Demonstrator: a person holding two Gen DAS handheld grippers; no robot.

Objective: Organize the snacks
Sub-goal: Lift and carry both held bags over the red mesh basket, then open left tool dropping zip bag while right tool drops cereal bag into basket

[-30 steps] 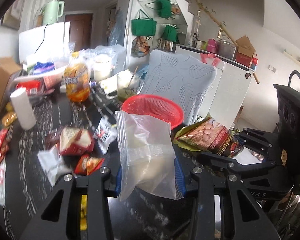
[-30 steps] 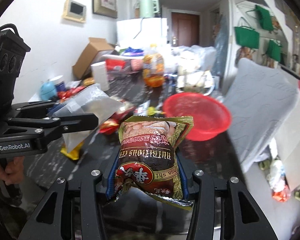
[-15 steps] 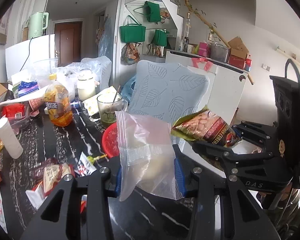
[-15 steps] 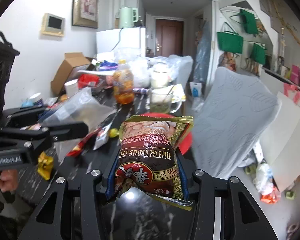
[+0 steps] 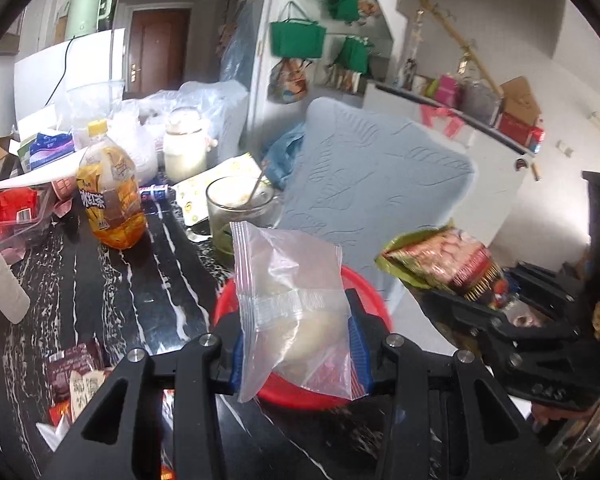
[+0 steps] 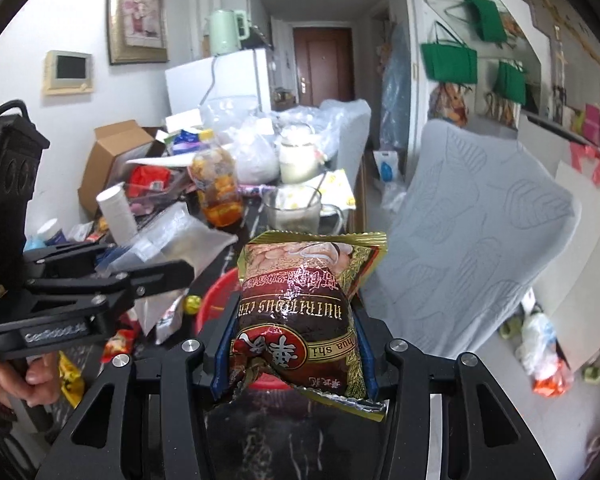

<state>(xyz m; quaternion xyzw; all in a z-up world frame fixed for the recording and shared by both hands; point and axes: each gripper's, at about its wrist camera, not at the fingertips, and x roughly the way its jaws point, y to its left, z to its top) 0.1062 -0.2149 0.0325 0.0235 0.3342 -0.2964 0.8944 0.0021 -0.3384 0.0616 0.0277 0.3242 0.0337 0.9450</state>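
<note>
The left gripper [image 5: 296, 342] clamps a clear zip bag [image 5: 292, 312] over the red basket [image 5: 374, 292] at the tabletop [image 5: 112, 280] edge; the right gripper [image 6: 294, 344] pinches a peanut packet [image 6: 300, 312] (only this view shows the hand [image 6: 18, 378]).

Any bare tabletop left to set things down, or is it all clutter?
Bare black marble tabletop runs between the amber iced-tea bottle, white paper roll and red plastic basket. Crowded: far end behind the bottle, and near-left corner with loose snack packets.
</note>
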